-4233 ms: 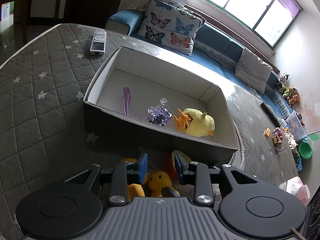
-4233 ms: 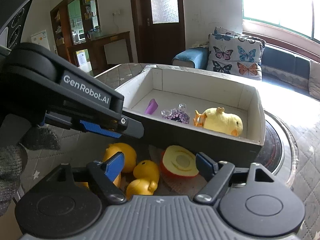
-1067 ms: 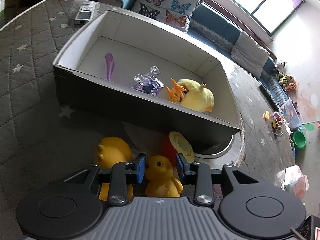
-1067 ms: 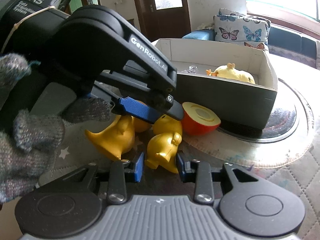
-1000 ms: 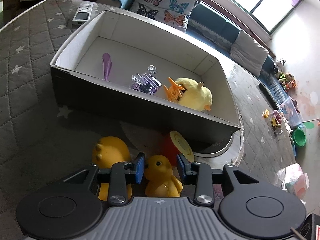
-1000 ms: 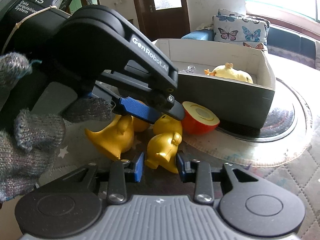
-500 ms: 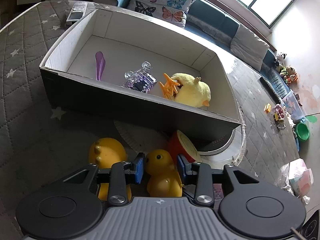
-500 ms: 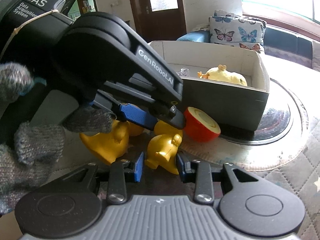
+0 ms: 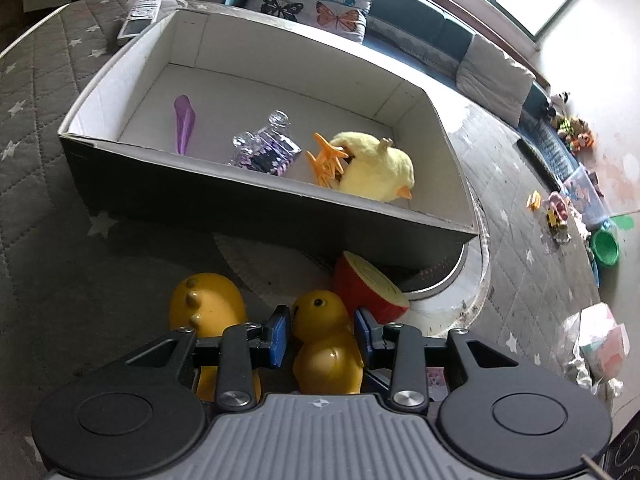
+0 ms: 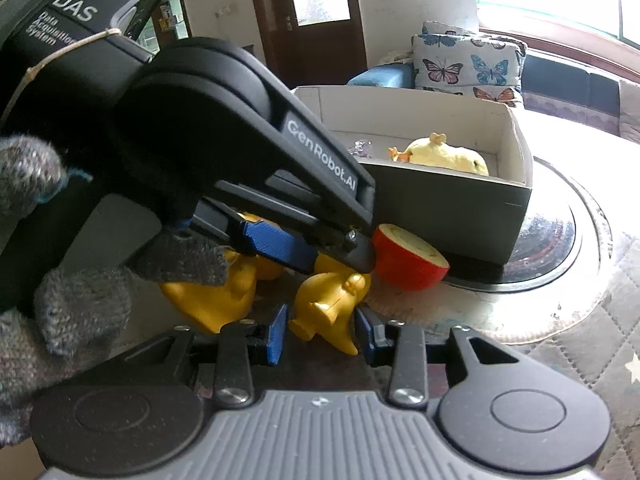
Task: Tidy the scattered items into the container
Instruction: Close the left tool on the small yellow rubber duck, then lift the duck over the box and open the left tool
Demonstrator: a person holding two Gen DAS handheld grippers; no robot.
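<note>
Your left gripper (image 9: 320, 334) has closed on the yellow rubber duck (image 9: 325, 340) since it first reached in, lifting it before the box (image 9: 264, 212). Your right gripper (image 10: 320, 334) now brackets the same duck, blue pads (image 10: 277, 334) narrowed, contact unclear.

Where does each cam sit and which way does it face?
Left wrist: on left gripper, looking down over a duck into the box; only its own fingers show.
Right wrist: on right gripper, low, facing the box's side; left gripper and a gloved hand show.
Shared: box, plush chick, half apple.
</note>
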